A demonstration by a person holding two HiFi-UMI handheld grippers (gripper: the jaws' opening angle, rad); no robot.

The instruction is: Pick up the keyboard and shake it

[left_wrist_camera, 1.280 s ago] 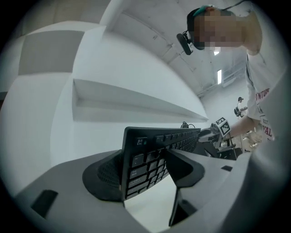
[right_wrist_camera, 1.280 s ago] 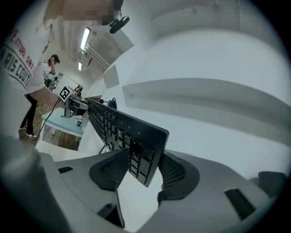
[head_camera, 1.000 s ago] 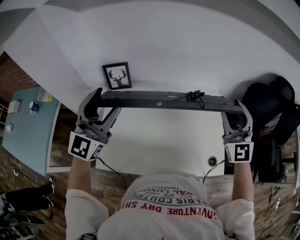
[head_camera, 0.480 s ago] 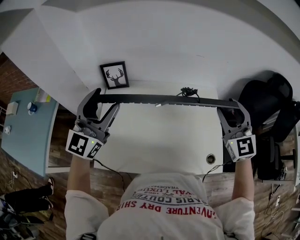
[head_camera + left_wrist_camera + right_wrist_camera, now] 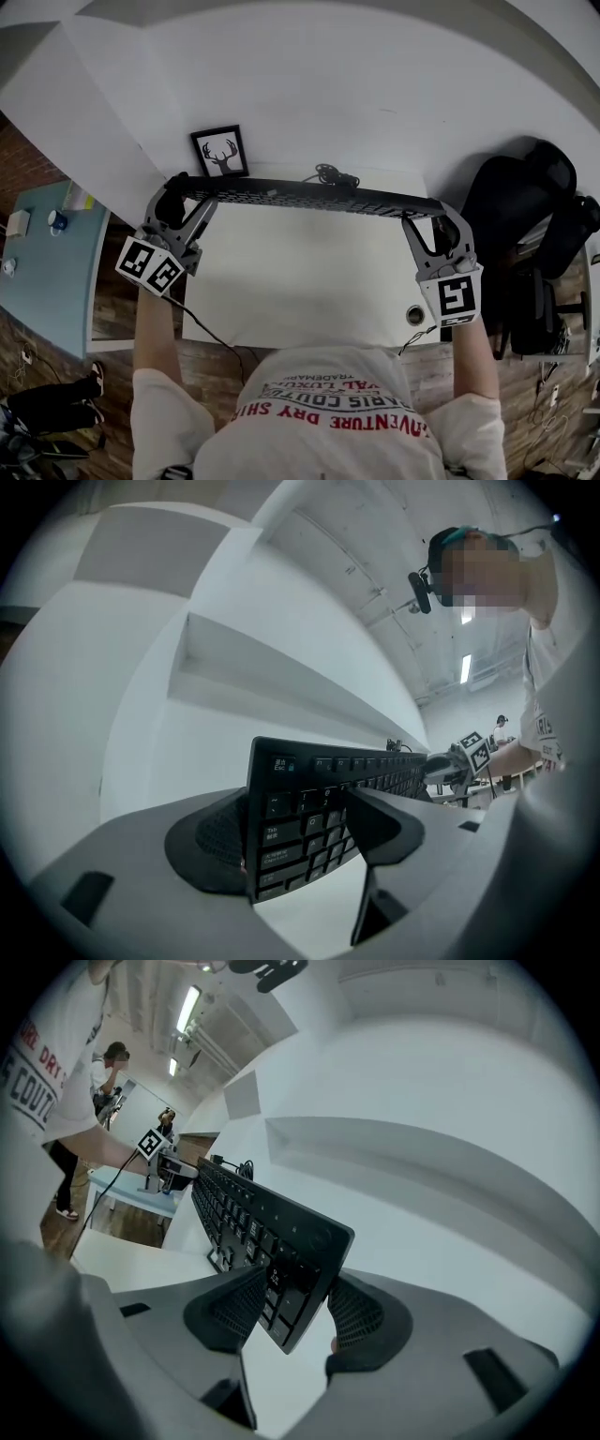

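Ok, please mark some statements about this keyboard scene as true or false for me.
1. The keyboard is black. True.
2. The left hand-held gripper and the right hand-held gripper each grip one end of it. True; the left one's jaws have just been opening slightly, with the keyboard between them.
3. The framed picture shows a flower. False: it shows a deer's antlers.
4. That picture stands nearest the right hand-held gripper. False: it stands just beyond the left one.
5. The desk is white. True.

Print I can read from here
T-shirt [image 5: 328,412], near edge: "ADVENTURE DRY", "PARIS COUTURE"; keyboard [image 5: 309,808] corner key: "Esc".
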